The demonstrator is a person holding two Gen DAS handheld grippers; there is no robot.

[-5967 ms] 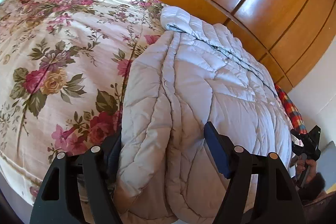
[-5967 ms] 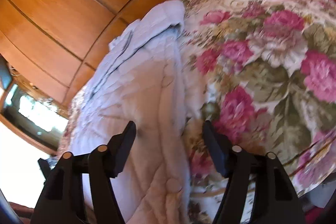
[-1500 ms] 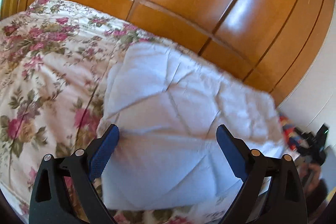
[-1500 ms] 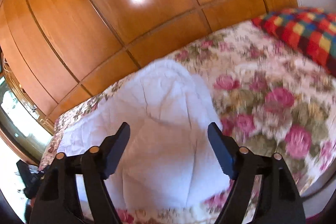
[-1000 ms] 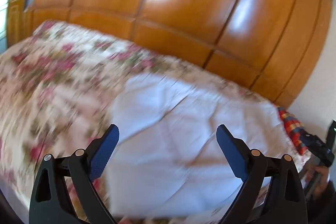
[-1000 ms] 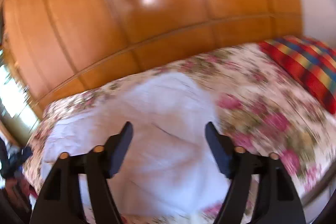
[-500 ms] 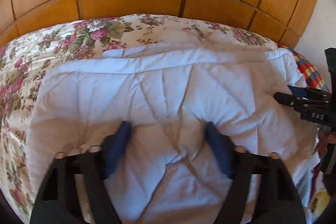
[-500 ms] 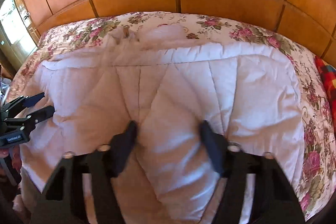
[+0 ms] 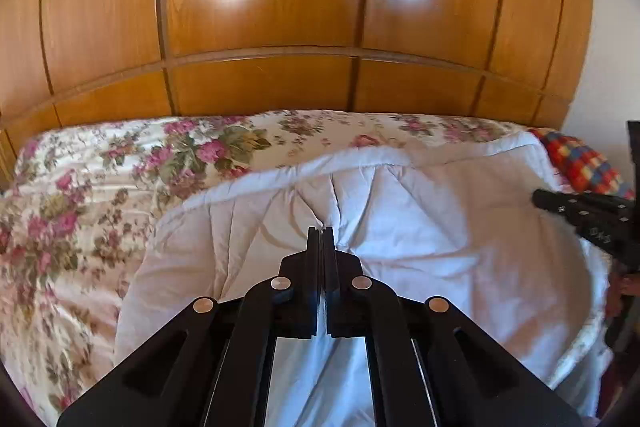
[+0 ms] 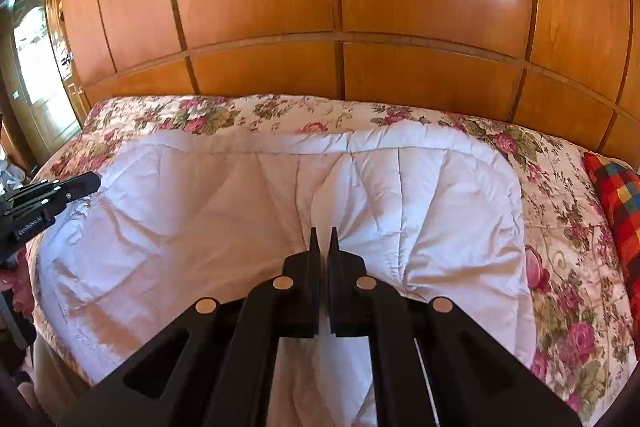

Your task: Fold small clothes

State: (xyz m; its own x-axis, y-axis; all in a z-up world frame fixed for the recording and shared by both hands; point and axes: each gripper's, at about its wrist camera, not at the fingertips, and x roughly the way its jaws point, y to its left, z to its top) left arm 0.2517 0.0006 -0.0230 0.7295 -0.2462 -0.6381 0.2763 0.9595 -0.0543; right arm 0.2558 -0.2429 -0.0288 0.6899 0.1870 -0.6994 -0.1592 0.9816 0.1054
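A white quilted cover (image 9: pixel 420 227) lies folded on the floral bed (image 9: pixel 100 195); it also shows in the right wrist view (image 10: pixel 224 211). My left gripper (image 9: pixel 322 231) is shut on the near edge of the cover, with fabric pinched and puckered between its fingers. My right gripper (image 10: pixel 324 233) is shut on the same near edge further right, fabric gathered at its tips. Each gripper shows in the other's view: the right one at the right edge (image 9: pixel 588 215), the left one at the left edge (image 10: pixel 44 203).
A wooden panelled wardrobe (image 9: pixel 280 27) stands behind the bed. A red checked pillow (image 10: pixel 618 203) lies at the bed's right end, also in the left wrist view (image 9: pixel 580 163). A bright doorway (image 10: pixel 36 67) is at the far left.
Both grippers went from wide open above the cover to shut on its near edge. The cover's front edge is now bunched at both pinch points.
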